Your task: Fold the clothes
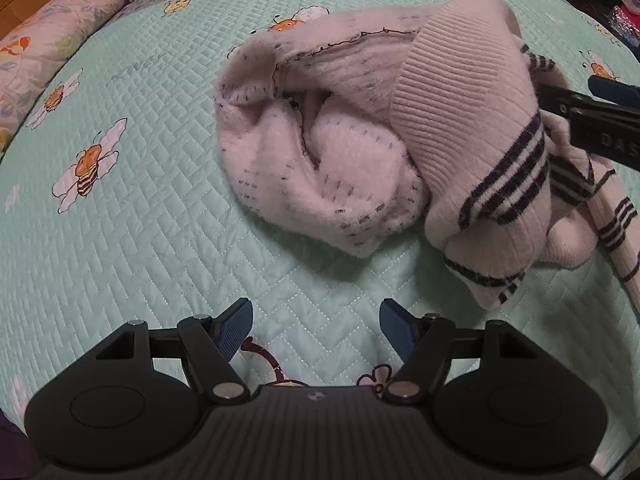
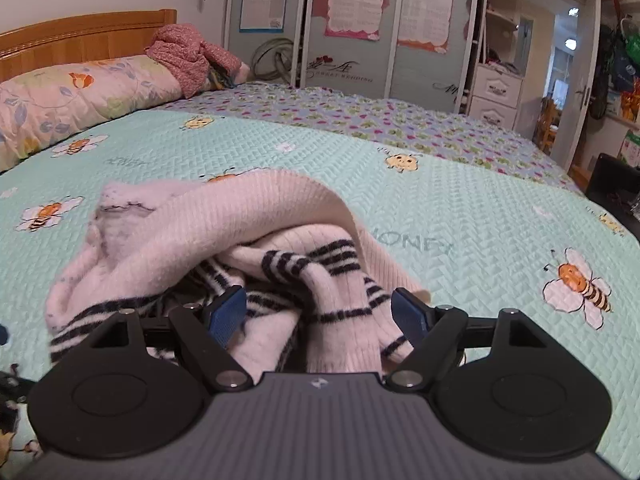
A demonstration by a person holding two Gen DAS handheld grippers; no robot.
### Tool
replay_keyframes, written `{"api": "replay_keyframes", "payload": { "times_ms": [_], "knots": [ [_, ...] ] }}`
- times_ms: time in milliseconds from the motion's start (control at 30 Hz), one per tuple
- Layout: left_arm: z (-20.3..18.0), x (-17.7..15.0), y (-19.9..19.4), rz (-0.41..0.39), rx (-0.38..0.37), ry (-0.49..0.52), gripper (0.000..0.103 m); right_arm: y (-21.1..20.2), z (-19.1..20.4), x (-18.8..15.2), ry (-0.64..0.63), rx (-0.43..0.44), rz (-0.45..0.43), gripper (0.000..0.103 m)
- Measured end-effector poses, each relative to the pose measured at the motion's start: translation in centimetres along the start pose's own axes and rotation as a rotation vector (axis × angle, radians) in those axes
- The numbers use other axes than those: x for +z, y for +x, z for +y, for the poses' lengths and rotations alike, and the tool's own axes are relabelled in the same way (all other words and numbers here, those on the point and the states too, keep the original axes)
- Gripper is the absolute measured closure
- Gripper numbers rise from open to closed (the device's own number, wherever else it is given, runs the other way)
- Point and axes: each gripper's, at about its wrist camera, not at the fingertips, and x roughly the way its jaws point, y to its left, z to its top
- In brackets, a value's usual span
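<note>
A crumpled pink sweater with dark stripes lies in a heap on a bed, both claws poised at its near edge and no fold yet made. Nearest, the left claw hangs over bare quilt just short of the heap, its blue pads apart and nothing between them. The right claw stands wide too, its pads either side of a striped sleeve that bulges up between them; they do not appear to press on it, so nothing looks gripped. The sweater sits partly inside out, its ribbed hem flopped over the top and the sleeves tangled beneath, so spreading it flat, squaring the sleeves and folding all seem to remain. Beyond the heap the mint bee-print quilt runs to a floral pillow and a reddish knitted garment bundled by the wooden headboard. No basket or box for folded clothes is in sight.
</note>
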Motion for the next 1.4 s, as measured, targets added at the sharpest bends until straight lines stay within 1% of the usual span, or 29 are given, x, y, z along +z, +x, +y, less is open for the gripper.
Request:
{"api": "replay_keyframes", "payload": {
  "times_ms": [33,67,100,133,167,200,267,333,367,533,667,767,833,967,1100,1167,1233,1333,1400],
  "knots": [
    [0.0,-0.1,0.0,0.001,0.001,0.000,0.030,0.3,0.0,0.0,0.002,-0.003,0.000,0.024],
    [-0.1,-0.1,0.0,0.001,0.002,0.001,0.030,0.6,0.0,0.1,0.009,-0.003,0.007,0.029],
    [-0.1,-0.2,0.1,0.003,-0.002,0.000,0.030,1.0,-0.1,0.1,0.019,0.001,0.015,0.037],
    [-0.2,-0.2,0.1,0.006,-0.008,-0.001,0.030,1.3,-0.2,0.0,0.031,0.011,0.026,0.042],
    [-0.2,-0.3,0.1,0.008,-0.013,-0.001,0.030,1.7,-0.3,0.0,0.045,0.024,0.037,0.053],
    [-0.3,-0.4,0.1,0.009,-0.017,0.001,0.030,1.9,-0.5,0.0,0.062,0.040,0.046,0.060],
    [-0.3,-0.5,0.0,0.006,-0.016,0.004,0.030,2.1,-0.6,-0.2,0.084,0.058,0.051,0.066],
    [-0.3,-0.6,-0.2,-0.002,-0.019,0.004,0.030,2.1,-0.5,-0.3,0.093,0.051,0.044,0.079],
    [-0.3,-0.7,-0.2,-0.006,-0.022,0.003,0.030,2.0,-0.6,-0.4,0.109,0.046,0.042,0.093],
    [0.1,-1.4,-0.6,-0.009,-0.036,-0.012,0.030,0.7,-1.3,-0.5,0.228,0.073,0.015,0.095],
    [1.1,-2.1,-1.1,-0.022,-0.053,-0.042,0.030,-2.9,-0.8,-0.5,0.301,0.202,-0.033,0.096],
    [2.2,-2.5,-1.6,-0.033,-0.055,-0.081,0.030,-6.3,0.0,-1.0,0.292,0.294,-0.056,0.096],
    [3.1,-2.7,-2.0,-0.047,-0.067,-0.111,0.030,-8.4,1.0,-1.8,0.255,0.354,-0.053,0.096],
    [4.0,-3.1,-3.7,-0.117,-0.112,-0.124,0.030,-11.4,2.9,-4.5,0.204,0.427,0.008,0.096],
    [3.3,-3.6,-5.5,-0.207,-0.135,-0.065,0.030,-13.5,4.0,-8.2,0.204,0.458,0.088,0.096],
    [2.0,-3.6,-6.2,-0.232,-0.149,-0.021,0.030,-13.8,4.8,-9.8,0.207,0.474,0.142,0.096],
    [0.3,-3.5,-7.0,-0.259,-0.160,0.037,0.030,-13.9,5.3,-11.0,0.199,0.478,0.176,0.096],
    [-2.9,-3.7,-8.4,-0.328,-0.143,0.168,0.030,-14.2,5.5,-11.3,0.221,0.493,0.180,0.096],
    [-4.8,-4.0,-9.2,-0.376,-0.108,0.242,0.030,-14.4,5.3,-11.2,0.226,0.498,0.165,0.096]
  ]
}}
